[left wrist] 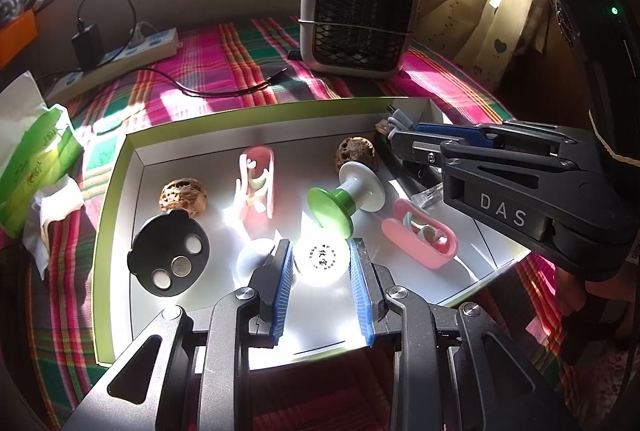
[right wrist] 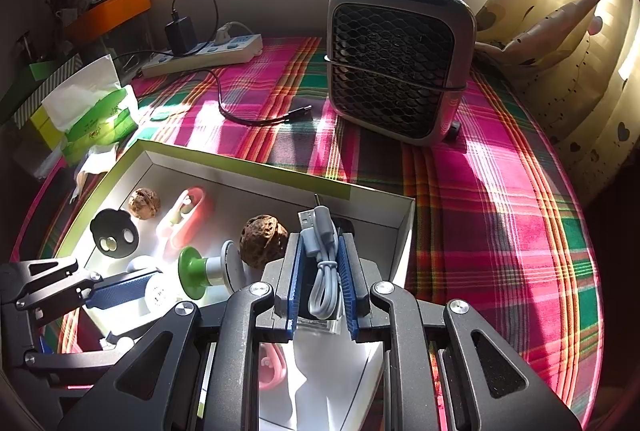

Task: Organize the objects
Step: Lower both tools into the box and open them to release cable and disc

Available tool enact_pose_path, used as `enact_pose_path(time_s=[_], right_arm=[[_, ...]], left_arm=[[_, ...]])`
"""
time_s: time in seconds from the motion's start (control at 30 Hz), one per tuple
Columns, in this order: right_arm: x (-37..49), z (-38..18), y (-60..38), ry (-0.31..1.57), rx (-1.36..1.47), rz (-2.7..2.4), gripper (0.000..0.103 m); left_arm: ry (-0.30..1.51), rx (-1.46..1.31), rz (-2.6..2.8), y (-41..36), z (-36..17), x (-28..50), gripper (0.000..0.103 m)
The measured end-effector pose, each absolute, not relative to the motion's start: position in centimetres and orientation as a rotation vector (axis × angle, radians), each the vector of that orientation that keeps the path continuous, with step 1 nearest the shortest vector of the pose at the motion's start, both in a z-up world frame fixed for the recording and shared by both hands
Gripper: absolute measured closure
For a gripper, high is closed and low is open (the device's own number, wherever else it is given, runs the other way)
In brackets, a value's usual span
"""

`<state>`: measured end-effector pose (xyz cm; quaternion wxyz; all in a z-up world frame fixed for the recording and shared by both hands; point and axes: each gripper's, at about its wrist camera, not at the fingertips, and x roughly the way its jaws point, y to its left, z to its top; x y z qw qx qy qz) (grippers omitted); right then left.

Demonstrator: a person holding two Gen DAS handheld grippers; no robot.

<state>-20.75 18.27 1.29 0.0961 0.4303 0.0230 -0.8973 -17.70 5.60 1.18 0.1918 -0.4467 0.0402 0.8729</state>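
A white ball (left wrist: 325, 259) with small printed marks is sitting between the blue pads of the left gripper (left wrist: 322, 263), on the floor of a shallow white tray (left wrist: 120, 167) with a green rim; the pads are pinching it from both sides. The left gripper is tilting steeply down into the tray from its near edge. Just left of its left finger a pale grey ball (left wrist: 253, 258) is lying, and further left a black disc (left wrist: 169, 255) with three round insets. Beyond the fingertips a green-and-white spool (left wrist: 345, 199) is lying on its side, with two walnuts (left wrist: 184, 197) and two pink clips (left wrist: 258, 181) around it.

The right gripper (right wrist: 322, 271) is also angling downward over the tray's far right corner, its fingers pressing on a coiled grey USB cable (right wrist: 322, 263), whose plug is sticking up past the fingertips. A walnut is resting just left of its left finger. The tray is lying on a plaid cloth (right wrist: 500, 231), with a small fan heater (right wrist: 396, 63) well beyond.
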Motion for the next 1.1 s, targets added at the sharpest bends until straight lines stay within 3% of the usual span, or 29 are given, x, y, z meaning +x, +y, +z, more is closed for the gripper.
enact_pose_path(time_s=[0.6,0.83,1.0,1.1], right_arm=[[-20.56,1.11,18.42,0.074,1.287,-2.663,0.084],[-20.38,0.96,18.3,0.07,1.293,-2.663,0.071],[-20.21,1.06,18.27,0.064,1.288,-2.664,0.07],[-19.93,1.2,18.27,0.057,1.282,-2.666,0.064]], left_arm=[[0.125,-1.259,2.454,5.62,1.26,-17.73,0.074],[0.12,-1.264,2.462,5.47,1.25,-17.71,0.069],[0.124,-1.264,2.467,5.51,1.37,-17.55,0.068],[0.125,-1.26,2.468,5.52,1.48,-17.36,0.068]])
